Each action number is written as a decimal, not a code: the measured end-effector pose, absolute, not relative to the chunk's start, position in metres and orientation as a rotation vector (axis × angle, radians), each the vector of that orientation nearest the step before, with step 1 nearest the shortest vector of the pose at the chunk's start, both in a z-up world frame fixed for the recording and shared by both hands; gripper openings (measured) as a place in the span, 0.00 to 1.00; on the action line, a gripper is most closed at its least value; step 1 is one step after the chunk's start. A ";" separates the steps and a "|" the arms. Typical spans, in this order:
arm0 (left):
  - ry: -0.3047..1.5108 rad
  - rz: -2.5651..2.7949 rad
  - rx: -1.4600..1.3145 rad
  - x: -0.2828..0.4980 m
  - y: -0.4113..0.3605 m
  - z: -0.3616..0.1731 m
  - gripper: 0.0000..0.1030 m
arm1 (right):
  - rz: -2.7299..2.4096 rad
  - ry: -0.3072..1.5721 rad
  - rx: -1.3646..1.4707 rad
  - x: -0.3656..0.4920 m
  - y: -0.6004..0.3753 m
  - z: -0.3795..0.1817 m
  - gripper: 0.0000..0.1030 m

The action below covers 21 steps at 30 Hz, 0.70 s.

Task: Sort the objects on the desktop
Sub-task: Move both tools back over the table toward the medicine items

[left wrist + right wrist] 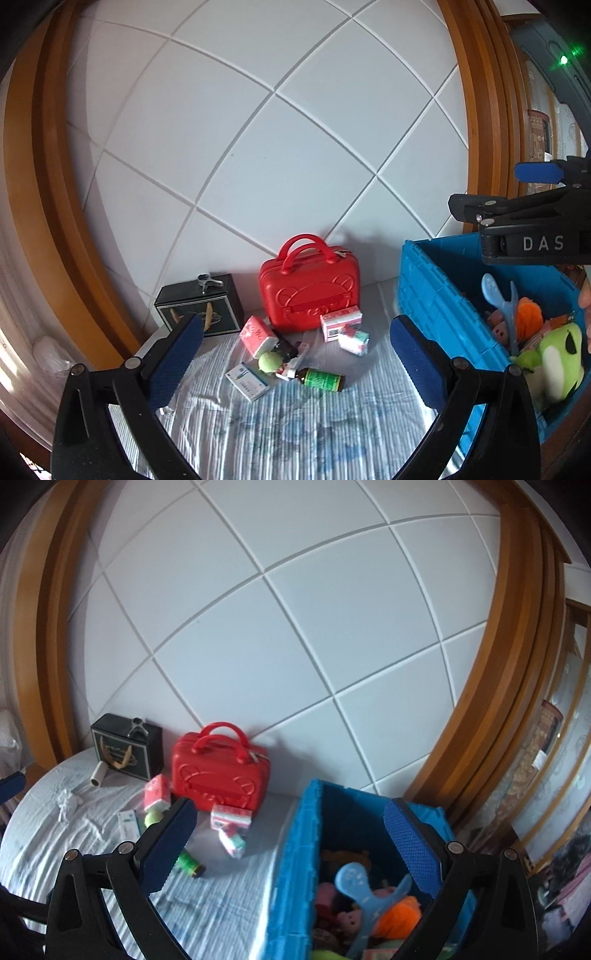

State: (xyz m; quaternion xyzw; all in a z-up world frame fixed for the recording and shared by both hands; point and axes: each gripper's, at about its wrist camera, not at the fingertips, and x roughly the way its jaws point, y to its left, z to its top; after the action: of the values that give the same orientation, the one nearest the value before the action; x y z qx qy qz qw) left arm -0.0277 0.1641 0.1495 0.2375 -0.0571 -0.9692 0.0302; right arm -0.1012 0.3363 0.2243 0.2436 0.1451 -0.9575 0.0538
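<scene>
A: What is found along the back edge of the cloth-covered surface [295, 424], taken from the left?

B: A black box [201, 308] is set at the back left, against the white panelled wall [258, 147]. The red case [308, 286] is stood just beside it, also at the wall. The blue crate [436, 295] is placed at the right, its rim near the wall, with soft toys piled inside.

A: And in front of the case?

B: Small packets, a green ball [269, 362] and a brown bottle [321, 379] lying on its side are scattered close together. A bare strip of cloth is left between this cluster and the crate, and more bare cloth toward the near edge.

A: How are the claws held?

B: The left gripper [295, 362] is spread fully wide above the cloth, nothing between its pads. The right gripper [288, 845] is likewise spread wide and empty, held over the crate's left wall.
</scene>
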 end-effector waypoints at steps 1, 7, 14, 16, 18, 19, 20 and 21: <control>-0.179 -2.983 0.738 -0.026 0.150 0.145 1.00 | -2.899 0.423 0.751 -0.101 0.324 0.216 1.00; -0.099 -2.937 0.808 -0.024 0.073 0.092 1.00 | -2.825 0.224 0.811 -0.090 0.276 0.146 1.00; -0.036 -2.853 0.974 -0.032 0.029 0.012 1.00 | -2.766 0.185 0.914 -0.083 0.262 0.052 1.00; 0.000 -2.829 1.045 -0.038 0.025 -0.010 1.00 | -2.725 0.191 0.977 -0.090 0.263 0.025 1.00; 0.045 -2.806 1.097 -0.046 0.022 -0.031 1.00 | -2.671 0.171 1.036 -0.099 0.266 -0.002 1.00; 0.064 -2.789 1.118 -0.050 0.022 -0.041 1.00 | -2.655 0.161 1.059 -0.104 0.267 -0.015 1.00; 0.082 -2.772 1.135 -0.056 0.021 -0.051 1.00 | -2.644 0.148 1.081 -0.109 0.270 -0.029 1.00; 0.106 -2.757 1.155 -0.061 0.020 -0.061 1.00 | -2.634 0.137 1.097 -0.114 0.272 -0.039 1.00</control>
State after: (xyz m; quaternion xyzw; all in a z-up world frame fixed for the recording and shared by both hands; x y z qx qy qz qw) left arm -0.0615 0.0198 -0.0613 0.3851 0.0352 -0.9191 0.0752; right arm -0.1144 0.2716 -0.0387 0.3801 0.0475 -0.9127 0.1422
